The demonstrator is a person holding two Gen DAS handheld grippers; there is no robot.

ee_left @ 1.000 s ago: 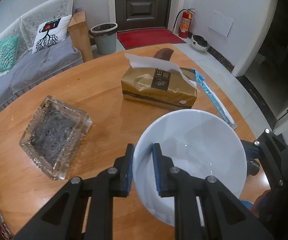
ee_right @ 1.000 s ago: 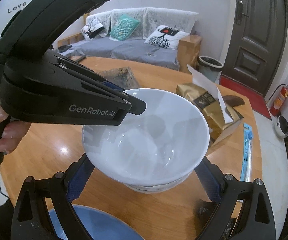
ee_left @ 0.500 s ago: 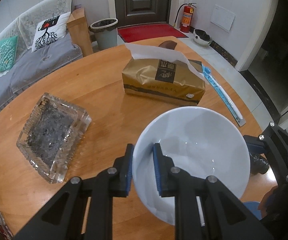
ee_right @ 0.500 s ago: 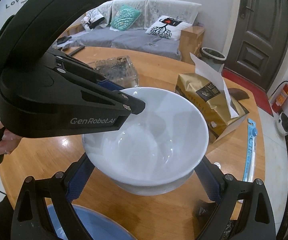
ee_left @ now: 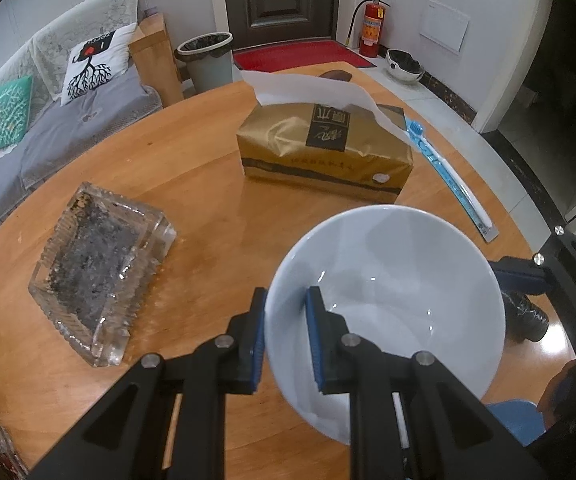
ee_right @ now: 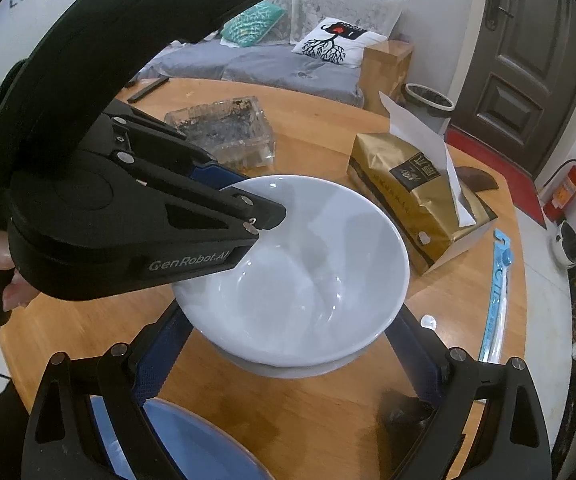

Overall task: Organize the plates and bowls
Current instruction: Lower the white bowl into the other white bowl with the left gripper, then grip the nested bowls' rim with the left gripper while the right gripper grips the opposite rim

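A white bowl is held by its near-left rim in my left gripper, which is shut on it. In the right wrist view the same white bowl sits on or just above a second white bowl, whose rim shows beneath it. My right gripper is open, its fingers spread to either side of the two bowls. A blue plate lies on the table below the right gripper and shows at the lower right of the left wrist view.
On the round wooden table stand a glass ashtray, a gold tissue pack, a blue toothbrush package and a small dark object. A sofa, bin and door lie beyond the table.
The white bowl in my left gripper has come down onto or just over the second bowl. Both grippers have shifted slightly relative to the table.
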